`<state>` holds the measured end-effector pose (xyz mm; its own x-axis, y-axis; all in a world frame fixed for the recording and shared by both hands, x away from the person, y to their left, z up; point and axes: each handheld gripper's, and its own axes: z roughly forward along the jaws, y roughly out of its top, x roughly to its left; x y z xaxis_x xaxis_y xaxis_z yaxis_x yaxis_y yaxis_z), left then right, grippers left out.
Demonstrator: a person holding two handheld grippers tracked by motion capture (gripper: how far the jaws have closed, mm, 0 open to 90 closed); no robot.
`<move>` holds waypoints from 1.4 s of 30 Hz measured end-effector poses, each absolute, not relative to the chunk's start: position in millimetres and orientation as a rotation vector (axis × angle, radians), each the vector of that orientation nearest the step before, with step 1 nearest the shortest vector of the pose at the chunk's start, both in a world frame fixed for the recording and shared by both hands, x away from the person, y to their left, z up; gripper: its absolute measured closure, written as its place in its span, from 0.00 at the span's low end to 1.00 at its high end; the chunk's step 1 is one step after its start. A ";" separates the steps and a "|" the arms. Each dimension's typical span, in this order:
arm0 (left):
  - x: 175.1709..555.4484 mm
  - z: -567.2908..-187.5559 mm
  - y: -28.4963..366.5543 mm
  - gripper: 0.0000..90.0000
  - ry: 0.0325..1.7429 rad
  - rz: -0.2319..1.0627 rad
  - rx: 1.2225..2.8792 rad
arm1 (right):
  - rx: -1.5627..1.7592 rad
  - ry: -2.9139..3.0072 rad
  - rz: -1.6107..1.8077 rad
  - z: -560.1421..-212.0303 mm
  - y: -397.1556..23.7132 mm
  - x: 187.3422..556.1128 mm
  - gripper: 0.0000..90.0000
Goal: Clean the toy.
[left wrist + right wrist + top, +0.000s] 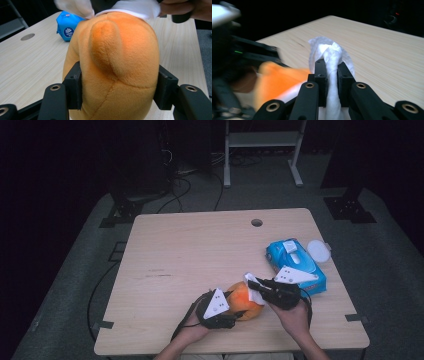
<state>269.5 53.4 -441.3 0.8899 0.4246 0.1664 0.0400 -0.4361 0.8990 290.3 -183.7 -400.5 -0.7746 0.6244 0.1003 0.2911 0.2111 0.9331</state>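
The left claw (pixel 117 92) is clamped across the soft, squashy orange plush toy (pixel 112 65) at the counter's (pixel 200 250) near edge, best gripped at its broad sides, while the right claw (pixel 331 72) pinches a limp white tissue (pixel 329 53) against it.

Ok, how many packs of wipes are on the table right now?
1. A blue wipes pack lies near the table's right edge, beyond the right claw, with its round white lid flipped open. Nothing visible suggests another one hidden.

Orange plush toy (pixel 112 72), white wipe (pixel 332 57) atop
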 end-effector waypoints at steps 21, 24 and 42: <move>268.7 -439.8 56.2 0.44 0.367 0.474 1.982 | 0.705 2.245 1.646 -392.0 -162.6 272.4 0.90; 271.5 -435.5 62.8 0.45 0.398 0.468 1.966 | 0.624 2.253 1.619 -387.5 -153.1 265.6 0.90; 283.8 -430.5 75.8 0.12 0.449 0.396 1.879 | 0.848 2.247 1.589 -407.2 -189.6 296.2 0.90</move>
